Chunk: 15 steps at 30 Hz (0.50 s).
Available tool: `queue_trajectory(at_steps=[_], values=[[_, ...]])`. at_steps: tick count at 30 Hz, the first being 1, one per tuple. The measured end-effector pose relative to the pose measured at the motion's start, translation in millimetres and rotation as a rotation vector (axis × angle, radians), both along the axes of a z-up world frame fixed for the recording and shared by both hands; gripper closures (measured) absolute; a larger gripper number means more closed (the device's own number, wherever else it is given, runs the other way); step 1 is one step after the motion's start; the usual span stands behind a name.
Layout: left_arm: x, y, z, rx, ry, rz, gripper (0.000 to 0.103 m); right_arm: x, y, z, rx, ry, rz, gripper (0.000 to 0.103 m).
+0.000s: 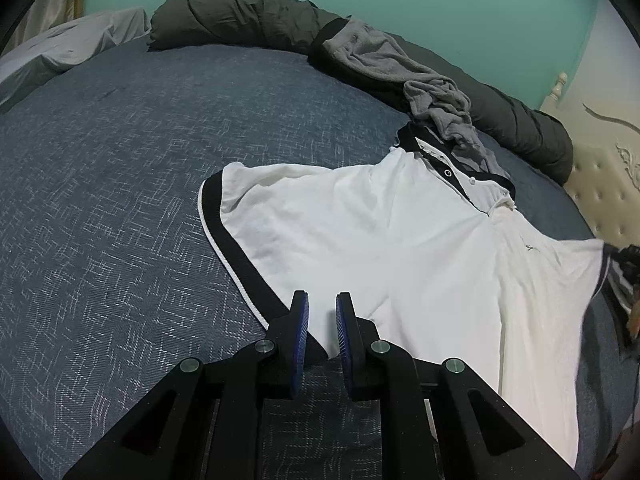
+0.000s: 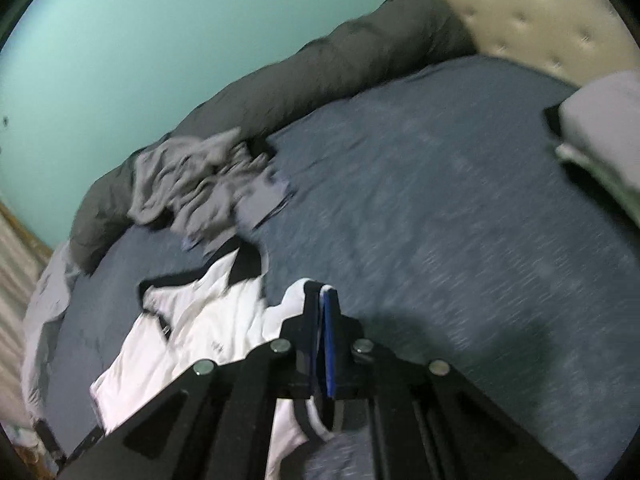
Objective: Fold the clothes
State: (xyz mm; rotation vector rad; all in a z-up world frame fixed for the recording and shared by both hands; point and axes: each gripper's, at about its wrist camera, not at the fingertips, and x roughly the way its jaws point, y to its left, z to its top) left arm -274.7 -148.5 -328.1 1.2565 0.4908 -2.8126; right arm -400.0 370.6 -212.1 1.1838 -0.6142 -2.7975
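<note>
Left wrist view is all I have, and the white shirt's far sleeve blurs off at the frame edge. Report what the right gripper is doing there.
Observer: The right gripper is shut on the sleeve of the white polo shirt, with the fabric pinched between its blue pads.
Operator: Tell me which part of the sleeve it has.
Observer: The cuff end. The cuff's black band hangs just below the pads, off the bedspread.
</note>
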Motion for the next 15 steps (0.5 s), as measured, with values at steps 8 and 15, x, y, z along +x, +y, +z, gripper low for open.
queue_trajectory(at_steps=[8,15], values=[[-1,-3,-1,-0.001,-0.003,0.007,0.088,-24,7,-37,0.058,-0.124,-0.021,0.098],[-1,-4,-2,-0.001,-0.005,0.005,0.088,0,28,-64,-0.041,-0.151,-0.047,0.065]])
